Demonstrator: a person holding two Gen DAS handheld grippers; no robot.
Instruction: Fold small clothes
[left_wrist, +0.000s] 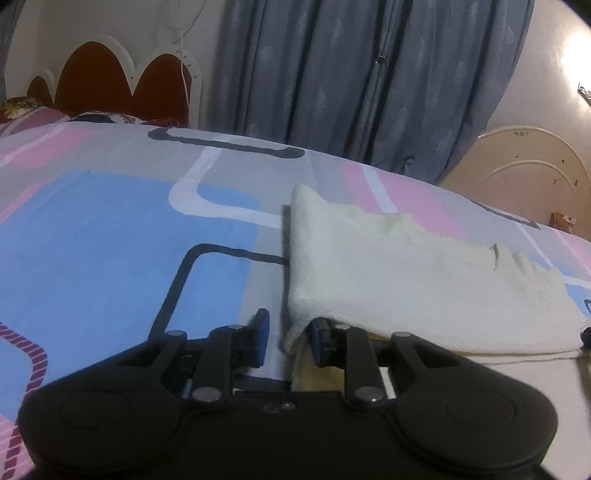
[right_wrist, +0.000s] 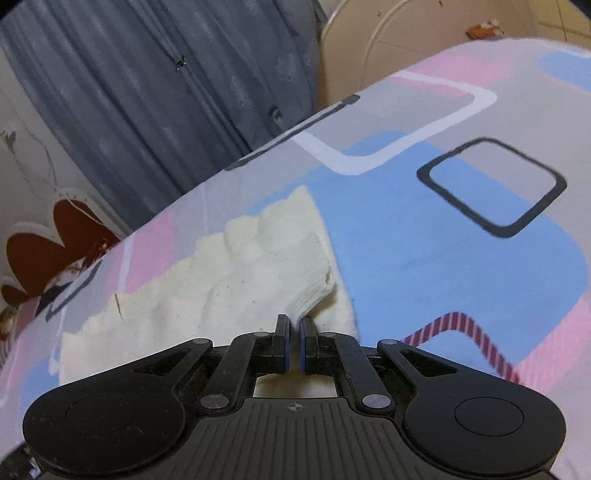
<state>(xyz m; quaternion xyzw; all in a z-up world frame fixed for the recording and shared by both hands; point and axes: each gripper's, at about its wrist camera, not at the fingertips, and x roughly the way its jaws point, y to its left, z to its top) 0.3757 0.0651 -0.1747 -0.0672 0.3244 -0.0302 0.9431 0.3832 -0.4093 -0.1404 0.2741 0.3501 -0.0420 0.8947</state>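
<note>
Right hand-held gripper (right_wrist: 292, 341) is clenched on the cream cloth's (right_wrist: 207, 288) near corner, cloth stretching toward 10 o'clock on the bed (right_wrist: 424, 229), while the left hand-held gripper (left_wrist: 288, 341) sits released with the edge draped over one finger.

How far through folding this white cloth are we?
Partway. Done: the white cloth already lies doubled over on the patterned bedsheet. In hand: the right gripper is shut on its corner; the left gripper is open with one finger under the edge. Left: closing left, finishing the fold.
</note>
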